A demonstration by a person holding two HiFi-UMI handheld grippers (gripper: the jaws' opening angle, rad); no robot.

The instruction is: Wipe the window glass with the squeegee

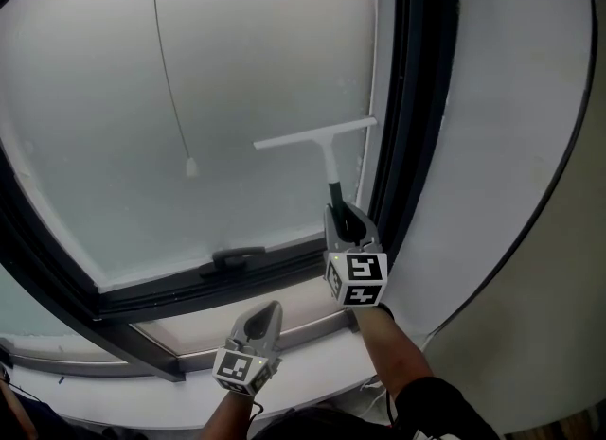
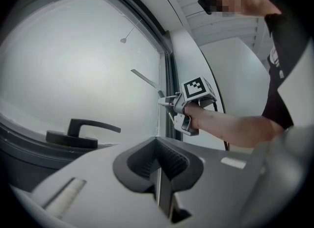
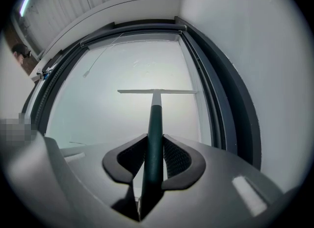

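**A:** What does the head view give you?

**B:** The right gripper [image 1: 346,222] is up at the window glass [image 1: 142,116], clamped on the squeegee [image 1: 327,149]. The handle runs up out of the jaws, and the pale blade lies crosswise on the pane, close to the right frame. The left gripper [image 1: 260,323] hangs lower, beneath the dark window handle [image 1: 237,258], well apart from the squeegee.

**A:** And the left gripper view?

**B:** Its jaws are pressed together with nothing between them. Beyond them the window handle sits to the left. The right gripper is at the glass's right edge, with the squeegee slanting up and left from it.

**A:** The right gripper view?

**B:** The jaws are closed on the squeegee's dark handle, which points straight ahead. The blade spans the far end, level, against the glass. A cord pull [image 3: 86,74] hangs at upper left.
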